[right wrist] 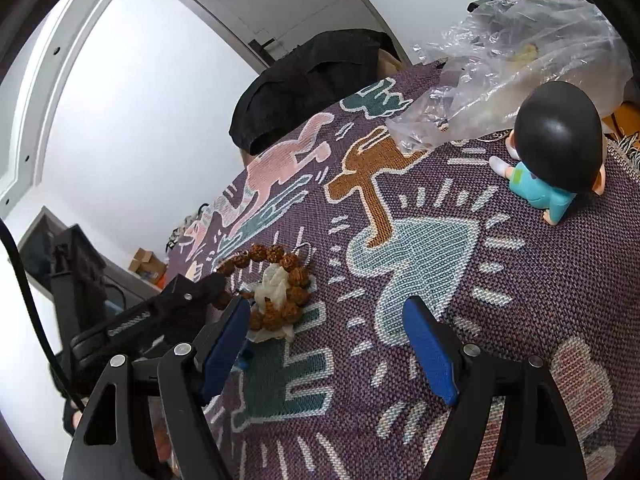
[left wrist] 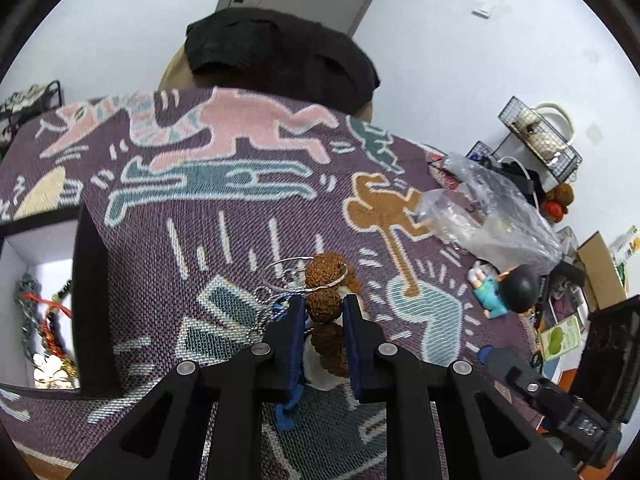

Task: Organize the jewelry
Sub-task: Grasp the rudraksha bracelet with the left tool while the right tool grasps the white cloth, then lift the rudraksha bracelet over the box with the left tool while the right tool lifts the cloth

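Observation:
A bracelet of rough brown seed beads [left wrist: 326,308] lies on the patterned cloth in a pile with a thin silver hoop [left wrist: 304,276], a small chain, a blue cord and a white piece. My left gripper [left wrist: 325,310] is shut on the brown bead bracelet at cloth level. In the right wrist view the bracelet [right wrist: 280,284] forms a ring around the white piece, with the left gripper's black fingers at its left side. My right gripper [right wrist: 326,320] is open and empty, low over the cloth just right of the pile.
A black open box [left wrist: 94,292] with white lining stands at the left and holds chains, red cord and a gold flower piece. A clear plastic bag [left wrist: 480,212], a black-haired figurine [left wrist: 508,288] and desk clutter lie at the right. A chair with a black garment stands behind the table.

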{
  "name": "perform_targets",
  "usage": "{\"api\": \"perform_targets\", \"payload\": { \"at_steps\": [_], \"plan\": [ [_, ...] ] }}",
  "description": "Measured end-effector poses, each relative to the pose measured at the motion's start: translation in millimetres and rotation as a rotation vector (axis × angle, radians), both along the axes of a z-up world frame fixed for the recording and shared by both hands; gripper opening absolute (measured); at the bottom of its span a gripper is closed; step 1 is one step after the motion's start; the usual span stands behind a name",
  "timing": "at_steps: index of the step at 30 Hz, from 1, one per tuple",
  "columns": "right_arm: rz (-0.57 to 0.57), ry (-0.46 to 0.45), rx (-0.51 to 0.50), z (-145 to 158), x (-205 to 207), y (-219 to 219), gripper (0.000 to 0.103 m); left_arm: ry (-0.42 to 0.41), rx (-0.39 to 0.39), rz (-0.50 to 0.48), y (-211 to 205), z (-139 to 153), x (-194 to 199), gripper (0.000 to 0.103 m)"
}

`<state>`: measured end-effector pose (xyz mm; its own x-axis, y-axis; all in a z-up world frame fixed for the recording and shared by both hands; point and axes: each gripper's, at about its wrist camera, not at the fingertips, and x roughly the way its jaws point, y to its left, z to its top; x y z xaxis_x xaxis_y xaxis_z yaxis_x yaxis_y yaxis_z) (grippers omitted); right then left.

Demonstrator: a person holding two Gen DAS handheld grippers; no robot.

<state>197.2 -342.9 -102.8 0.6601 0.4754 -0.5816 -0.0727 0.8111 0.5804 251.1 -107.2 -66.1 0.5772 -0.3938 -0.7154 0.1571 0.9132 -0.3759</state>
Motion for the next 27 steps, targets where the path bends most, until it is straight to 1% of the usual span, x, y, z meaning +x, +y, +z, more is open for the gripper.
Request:
{"api": "perform_targets", "payload": {
  "at_steps": [11,16,21,27],
  "plan": [
    [0.023,0.007,0.011,-1.4,2.9,10.3,0.080,-0.080,0.009,-0.041,3.6,38.4,-21.5,0.020],
    [0.042,0.015,0.017,-2.5,5.2,19.0,0.078,-0.109,-0.007,-0.052,10.5,53.4,-30.3,0.020],
    [0.066,0.025,0.012,-3.7,9.6,30.3,0.078,-0.139,0.024,-0.025,22.3,63.2,-35.4,0.020],
    [0.110,0.053,-0.047,-10.9,24.9,59.0,0.078,-0.145,0.029,0.000,38.8,65.2,-38.3,0.020]
  ]
}}
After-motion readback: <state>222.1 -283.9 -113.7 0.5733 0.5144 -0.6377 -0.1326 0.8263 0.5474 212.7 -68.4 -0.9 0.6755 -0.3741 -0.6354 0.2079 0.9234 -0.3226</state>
